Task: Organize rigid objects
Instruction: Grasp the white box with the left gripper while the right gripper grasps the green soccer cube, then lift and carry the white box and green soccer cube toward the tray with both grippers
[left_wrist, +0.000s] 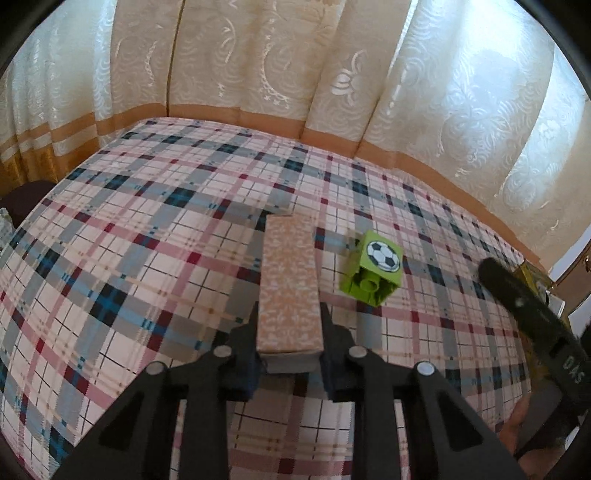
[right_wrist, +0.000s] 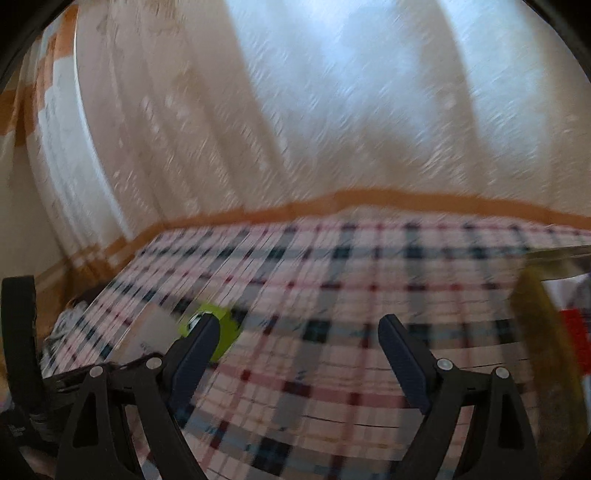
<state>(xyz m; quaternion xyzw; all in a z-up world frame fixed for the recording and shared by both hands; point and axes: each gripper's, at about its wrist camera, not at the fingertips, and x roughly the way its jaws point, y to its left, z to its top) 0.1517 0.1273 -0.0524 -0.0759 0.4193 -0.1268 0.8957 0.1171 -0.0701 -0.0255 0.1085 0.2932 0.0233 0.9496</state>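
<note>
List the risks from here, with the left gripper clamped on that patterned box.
1. The left gripper holds the long patterned box only at its near end, so it may droop or twist out.
2. The green soccer-ball block lies close beside the box; swinging it could knock the block.
3. The right gripper is open and its view blurred; the two may collide.

Lying on the plaid cloth (left_wrist: 147, 229): long box (left_wrist: 290, 280) lengthwise between the left gripper (left_wrist: 289, 321) fingers, football block (left_wrist: 373, 273) just right of it, curtain (left_wrist: 258, 55) behind the far edge
</note>
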